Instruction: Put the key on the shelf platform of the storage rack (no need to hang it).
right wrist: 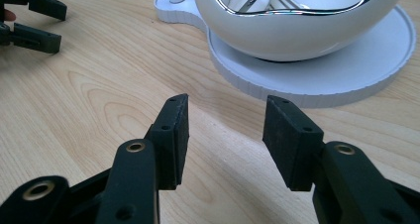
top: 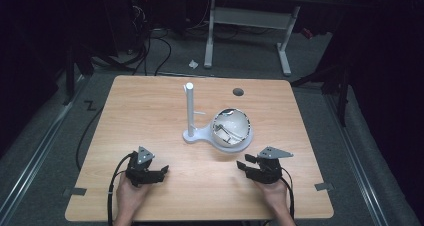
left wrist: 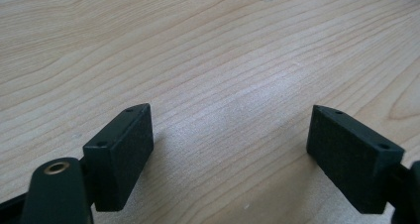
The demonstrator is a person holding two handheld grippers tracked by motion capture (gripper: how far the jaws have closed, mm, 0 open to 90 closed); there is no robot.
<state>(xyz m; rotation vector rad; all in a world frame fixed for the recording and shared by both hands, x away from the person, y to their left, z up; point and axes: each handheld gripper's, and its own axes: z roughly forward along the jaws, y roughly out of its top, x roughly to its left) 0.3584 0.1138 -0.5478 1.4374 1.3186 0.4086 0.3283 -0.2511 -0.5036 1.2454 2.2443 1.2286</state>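
High view: overhead from person's side, facing forward-down, whole desk (top: 150,101) visible. Left gripper view: low, close over bare wood. Right gripper view: low, close to white bowl (right wrist: 297,26); shares bowl with high view.

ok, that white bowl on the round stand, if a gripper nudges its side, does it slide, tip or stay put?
The white bowl looks rounded underneath and touches the round stand over a small patch, so it would probably rock or tip rather than stay put. Its glossy surface suggests the jaws may slip on it. The upright post likely makes the stand top-heavy.
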